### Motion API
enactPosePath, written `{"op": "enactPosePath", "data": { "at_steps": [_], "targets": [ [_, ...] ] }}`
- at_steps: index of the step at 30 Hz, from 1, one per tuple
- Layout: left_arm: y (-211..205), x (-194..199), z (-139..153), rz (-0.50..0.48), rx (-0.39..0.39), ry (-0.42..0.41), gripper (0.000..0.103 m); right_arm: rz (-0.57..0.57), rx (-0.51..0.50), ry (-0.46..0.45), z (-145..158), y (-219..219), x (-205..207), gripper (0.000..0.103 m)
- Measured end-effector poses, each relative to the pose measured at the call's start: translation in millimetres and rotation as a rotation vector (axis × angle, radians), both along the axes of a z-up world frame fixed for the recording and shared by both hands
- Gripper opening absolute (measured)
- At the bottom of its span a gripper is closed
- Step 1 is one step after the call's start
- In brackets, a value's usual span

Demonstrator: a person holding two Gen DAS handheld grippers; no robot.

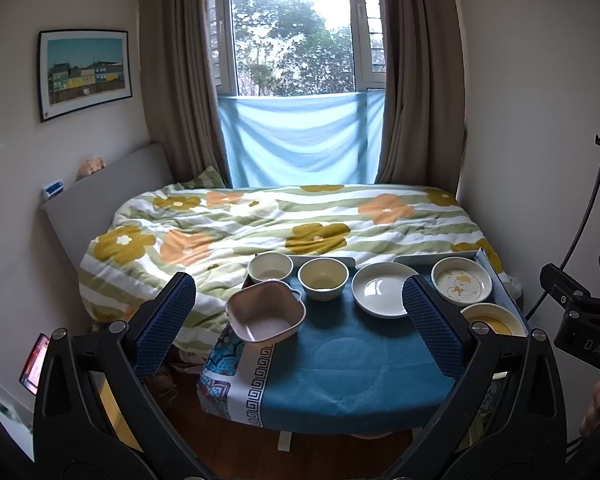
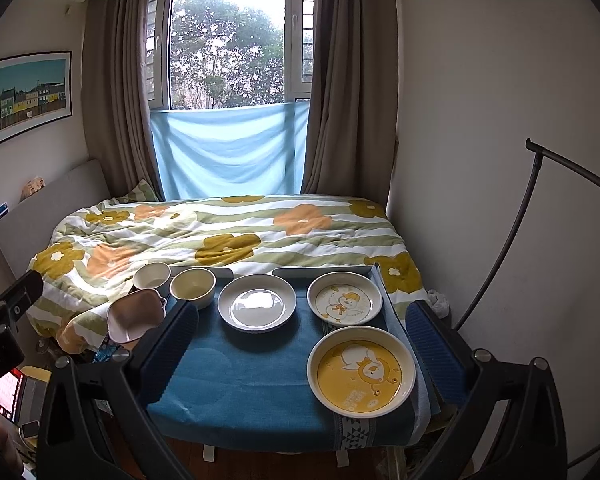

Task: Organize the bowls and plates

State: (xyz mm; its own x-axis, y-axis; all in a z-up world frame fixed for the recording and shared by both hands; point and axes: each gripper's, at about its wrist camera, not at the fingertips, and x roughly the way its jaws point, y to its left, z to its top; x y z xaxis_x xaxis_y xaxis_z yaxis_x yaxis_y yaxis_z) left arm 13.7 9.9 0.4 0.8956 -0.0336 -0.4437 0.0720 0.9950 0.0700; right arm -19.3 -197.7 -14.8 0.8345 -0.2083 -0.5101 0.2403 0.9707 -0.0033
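Observation:
A small table under a blue cloth (image 1: 340, 376) holds the dishes. A pink square bowl (image 1: 265, 311) sits at its left edge. Behind it stand a white bowl (image 1: 270, 267) and a cream bowl (image 1: 323, 278). A plain white plate (image 1: 382, 289), a duck-print plate (image 1: 462, 281) and a yellow plate (image 2: 361, 371) lie to the right. My left gripper (image 1: 300, 300) is open and empty above the near table. My right gripper (image 2: 302, 320) is open and empty, with the yellow plate between its fingers in view, below them.
A bed with a flowered quilt (image 1: 284, 220) stands right behind the table, under a curtained window (image 1: 296, 40). A black curved stand (image 2: 516, 232) rises at the right by the wall. The wooden floor (image 1: 228, 448) shows under the table's front edge.

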Motion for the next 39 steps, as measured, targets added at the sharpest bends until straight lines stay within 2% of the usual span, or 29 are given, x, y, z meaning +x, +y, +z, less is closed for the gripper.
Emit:
{"op": "enactPosePath", "data": {
  "at_steps": [8,14,17,23,28,34,37,39],
  "targets": [
    [0,2,2,-0.005,0.003,0.002,0.103,0.001,0.004,-0.004,0,0,0,0.103],
    [-8,6,6,-0.077,0.016,0.001,0.103,0.004,0.029,-0.006,-4,11,-4,0.103],
    [-17,13,0,-0.128,0.006,0.02,0.103,-0.025,0.042,0.0,-10,7,-8,0.103],
    [-52,29,-23,-0.191,0.036,0.044,0.103,-0.103,0.082,0.034,-29,-30,-13,0.103],
    [-99,56,-52,-0.25,0.035,0.141,0.103,-0.116,0.118,0.093,-59,-78,-5,0.103],
    [-165,104,-113,-0.302,-0.019,0.365,0.103,-0.05,0.254,0.202,-111,-145,15,0.103],
    [-198,122,-148,-0.306,0.002,0.442,0.102,-0.01,0.319,0.26,-141,-174,28,0.102],
    [-216,134,-172,-0.313,0.005,0.504,0.102,0.016,0.366,0.313,-163,-191,36,0.091]
  ]
}}
